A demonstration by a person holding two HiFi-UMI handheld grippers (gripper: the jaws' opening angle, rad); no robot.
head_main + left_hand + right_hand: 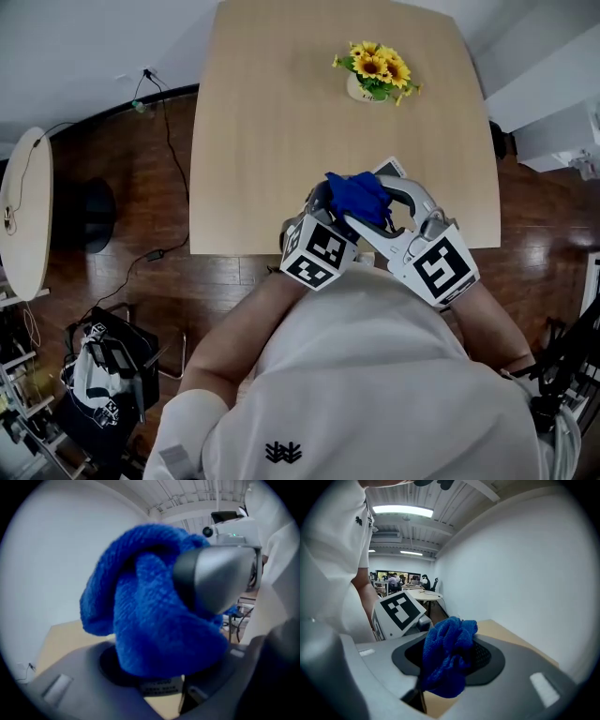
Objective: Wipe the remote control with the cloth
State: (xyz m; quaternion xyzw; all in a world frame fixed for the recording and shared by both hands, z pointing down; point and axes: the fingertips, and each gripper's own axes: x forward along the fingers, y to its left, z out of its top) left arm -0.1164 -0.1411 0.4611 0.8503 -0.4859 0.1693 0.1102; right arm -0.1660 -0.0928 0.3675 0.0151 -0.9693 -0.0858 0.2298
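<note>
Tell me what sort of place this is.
Probably an office or lab: a pale wooden table with potted sunflowers, desks in the open room behind, and strip lights overhead.

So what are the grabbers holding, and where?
The right gripper pinches the blue cloth by its bunched middle. The left gripper seems to grip the remote control at one end, mostly hidden.

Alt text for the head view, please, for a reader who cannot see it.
Seen from above, a person holds the left gripper and right gripper together at the near edge of a pale wooden table, a bunched blue cloth between their jaws. A vase of sunflowers stands at the far side.
</note>
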